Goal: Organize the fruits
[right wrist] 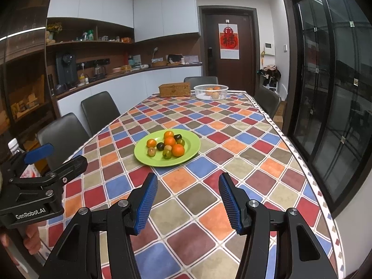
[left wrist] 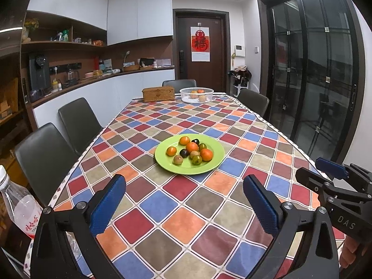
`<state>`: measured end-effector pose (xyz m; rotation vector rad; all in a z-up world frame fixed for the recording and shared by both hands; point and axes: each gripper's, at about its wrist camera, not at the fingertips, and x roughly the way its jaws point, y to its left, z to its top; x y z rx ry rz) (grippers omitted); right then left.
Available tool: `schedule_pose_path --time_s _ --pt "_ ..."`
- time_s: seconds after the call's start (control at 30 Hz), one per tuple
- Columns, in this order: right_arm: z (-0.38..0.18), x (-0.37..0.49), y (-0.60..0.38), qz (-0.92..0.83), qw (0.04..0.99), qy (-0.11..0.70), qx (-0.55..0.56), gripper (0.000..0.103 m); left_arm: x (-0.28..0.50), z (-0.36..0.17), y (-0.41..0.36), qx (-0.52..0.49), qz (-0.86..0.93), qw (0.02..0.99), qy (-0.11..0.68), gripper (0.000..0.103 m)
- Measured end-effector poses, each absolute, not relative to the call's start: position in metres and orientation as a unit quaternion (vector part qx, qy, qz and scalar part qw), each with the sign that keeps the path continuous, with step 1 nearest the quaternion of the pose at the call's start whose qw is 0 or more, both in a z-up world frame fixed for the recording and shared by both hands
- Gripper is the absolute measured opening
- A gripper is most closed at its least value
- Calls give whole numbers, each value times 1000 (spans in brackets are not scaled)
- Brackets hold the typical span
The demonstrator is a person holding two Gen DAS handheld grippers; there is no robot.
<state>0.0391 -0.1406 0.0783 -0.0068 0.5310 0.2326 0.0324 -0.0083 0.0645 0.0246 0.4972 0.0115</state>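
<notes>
A green plate sits mid-table and carries several small fruits: oranges, dark plums and greenish ones. At the far end stands a white basket with a few fruits in it. My left gripper hovers over the near tablecloth, short of the plate, open wide with nothing between its blue pads. My right gripper hangs beside it, also short of the plate, open partway and empty. Each gripper shows at the edge of the other's view.
A wicker box stands left of the basket. Dark chairs line the left side and far end of the table. A plastic bottle stands at the near left corner. The table's right edge runs along glass sliding doors.
</notes>
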Motion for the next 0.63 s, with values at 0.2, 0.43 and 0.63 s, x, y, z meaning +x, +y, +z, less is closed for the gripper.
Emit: schedule_pose_path --time_s 0.2,0.43,0.63 --pt "77 38 -139 116 958 263 -4 56 31 65 -5 11 8 970 243 103" --pt "74 38 -136 117 957 264 -4 56 30 65 -4 11 12 970 242 103" --pt "71 37 -134 116 957 266 -5 56 29 64 -5 10 13 970 244 103"
